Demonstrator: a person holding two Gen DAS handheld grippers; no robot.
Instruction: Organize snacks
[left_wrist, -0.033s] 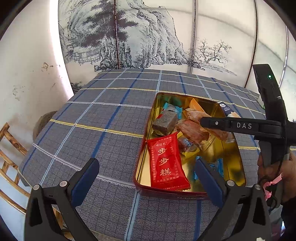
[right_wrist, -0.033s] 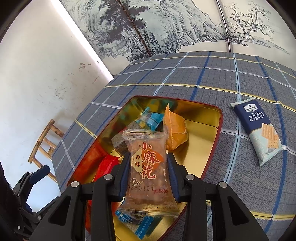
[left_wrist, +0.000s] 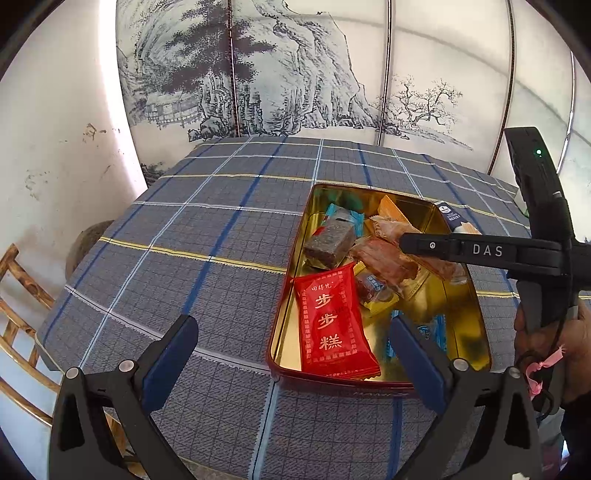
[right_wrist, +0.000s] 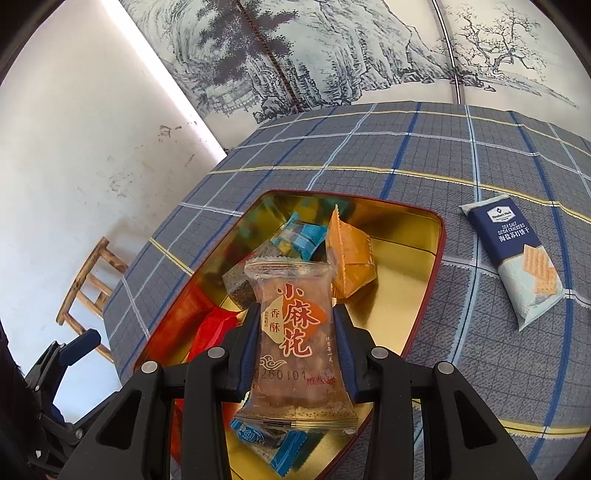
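A gold tin with a red rim (left_wrist: 332, 382) sits on the checked tablecloth and holds several wrapped snacks, among them a red packet (left_wrist: 328, 325), a dark block (left_wrist: 328, 243) and an orange packet (right_wrist: 351, 258). My right gripper (right_wrist: 295, 314) is shut on a clear packet of brown twist snack (right_wrist: 295, 332), held above the tin (right_wrist: 439, 236). From the left wrist view that packet (left_wrist: 384, 258) hangs over the tin's middle. My left gripper (left_wrist: 291, 328) stands wide open and holds nothing, just in front of the tin's near end. A blue cracker packet (right_wrist: 517, 258) lies on the cloth right of the tin.
A painted landscape screen (left_wrist: 295, 74) stands behind the table, with a white wall to its left. A wooden chair (left_wrist: 18, 295) stands off the table's left edge. A person's hand (left_wrist: 554, 332) grips the right gripper's handle at the far right.
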